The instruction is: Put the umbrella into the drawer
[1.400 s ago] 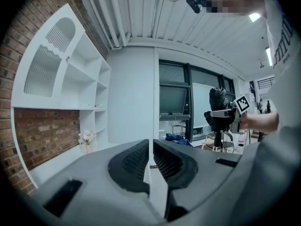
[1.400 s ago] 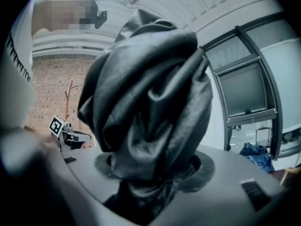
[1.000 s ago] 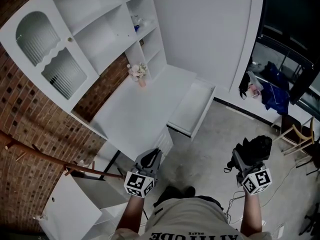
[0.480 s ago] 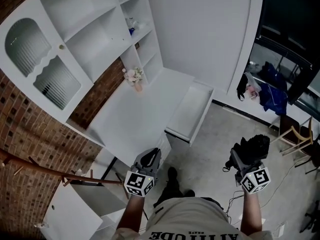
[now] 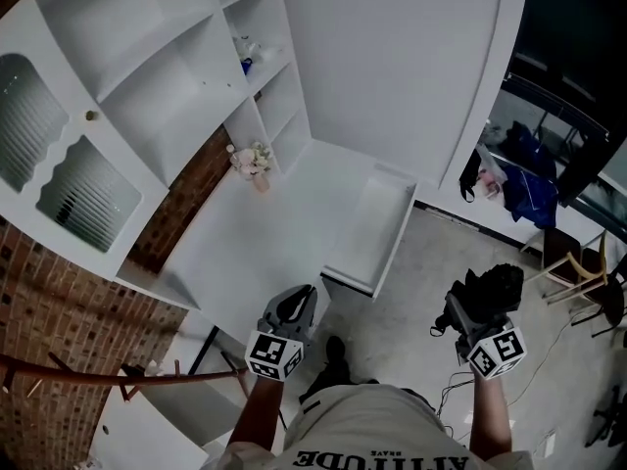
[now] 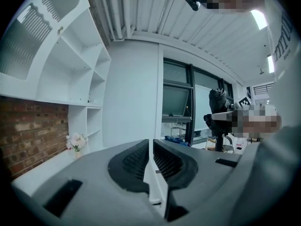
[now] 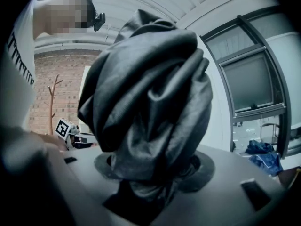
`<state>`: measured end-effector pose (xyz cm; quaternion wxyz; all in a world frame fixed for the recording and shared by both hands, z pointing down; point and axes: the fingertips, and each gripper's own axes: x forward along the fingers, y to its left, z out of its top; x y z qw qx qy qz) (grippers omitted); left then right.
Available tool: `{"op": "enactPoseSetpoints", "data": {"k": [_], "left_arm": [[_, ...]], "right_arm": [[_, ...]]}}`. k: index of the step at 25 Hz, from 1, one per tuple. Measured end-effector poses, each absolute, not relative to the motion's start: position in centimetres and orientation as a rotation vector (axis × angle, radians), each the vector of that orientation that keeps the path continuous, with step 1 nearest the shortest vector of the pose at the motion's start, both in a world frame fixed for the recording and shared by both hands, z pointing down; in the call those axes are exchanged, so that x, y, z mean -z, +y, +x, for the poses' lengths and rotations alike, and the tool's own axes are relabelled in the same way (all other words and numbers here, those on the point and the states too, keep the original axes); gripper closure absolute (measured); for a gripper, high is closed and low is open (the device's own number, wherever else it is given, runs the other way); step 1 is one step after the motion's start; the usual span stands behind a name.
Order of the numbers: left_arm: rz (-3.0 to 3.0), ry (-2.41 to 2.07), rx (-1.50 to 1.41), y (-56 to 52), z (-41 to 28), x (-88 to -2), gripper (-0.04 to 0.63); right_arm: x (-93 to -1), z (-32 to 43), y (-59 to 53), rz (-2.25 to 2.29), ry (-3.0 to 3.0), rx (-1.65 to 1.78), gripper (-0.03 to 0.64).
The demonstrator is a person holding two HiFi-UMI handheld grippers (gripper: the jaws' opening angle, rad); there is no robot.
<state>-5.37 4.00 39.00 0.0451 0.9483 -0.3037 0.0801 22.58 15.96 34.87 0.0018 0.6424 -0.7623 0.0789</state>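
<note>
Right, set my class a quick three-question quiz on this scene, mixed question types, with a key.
1. True or false: the left gripper holds the umbrella.
2. The white drawer is: A open, B shut, C lying on the floor.
3. Fill in: the flowers stand on the ____.
Key: 1 false, the right gripper holds it; 2 A; 3 desk.

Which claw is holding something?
The right claw, at the head view's right: it grips the black folded umbrella. The left claw is closed on nothing.
</note>
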Motion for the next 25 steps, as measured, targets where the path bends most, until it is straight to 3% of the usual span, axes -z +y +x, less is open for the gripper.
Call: {"op": "enactPoseSetpoints", "data": {"k": [25], "left_arm": [[2.81,-0.693,-0.38,-12.1,-7.6,-48.3,0.566]], "right_arm": [[-43.0,16.9,-1.2,2.017,-2.241,-0.514,0.354]]}}
